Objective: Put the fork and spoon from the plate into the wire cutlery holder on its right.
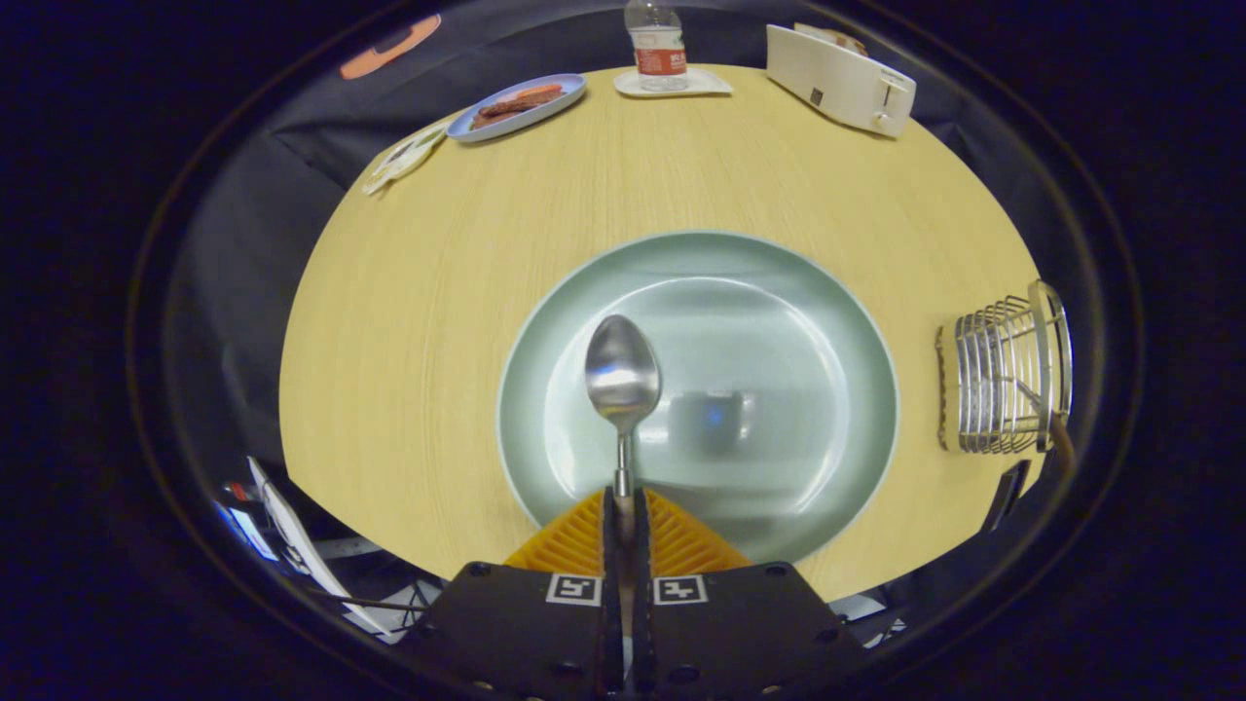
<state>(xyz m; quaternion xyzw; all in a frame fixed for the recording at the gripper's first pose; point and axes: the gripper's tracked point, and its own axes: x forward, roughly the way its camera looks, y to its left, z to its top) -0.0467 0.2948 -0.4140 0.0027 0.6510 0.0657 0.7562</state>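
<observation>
The spoon [623, 380] is held by its handle between the two orange fingers [681, 540] of the tool [623, 506], which are closed tightly on it from both sides. Its long axis is aligned with the fingers, and the bowl is pointed straight ahead, away from the tool, with the hollow side turned up. The spoon is seen over the middle of the pale green plate [827, 321]; whether it is lifted off the plate or touching it cannot be told. The tool is pointed forward across the near rim of the plate, roughly level with the table [419, 292]. The wire cutlery holder [1003, 375] is standing on the table to the right of the plate, apart from it. A brown handle is seen sticking out of the holder. At the far edge of the table, a water bottle [657, 44], a white toaster [837, 78] and a blue dish of food [516, 105] are set.
</observation>
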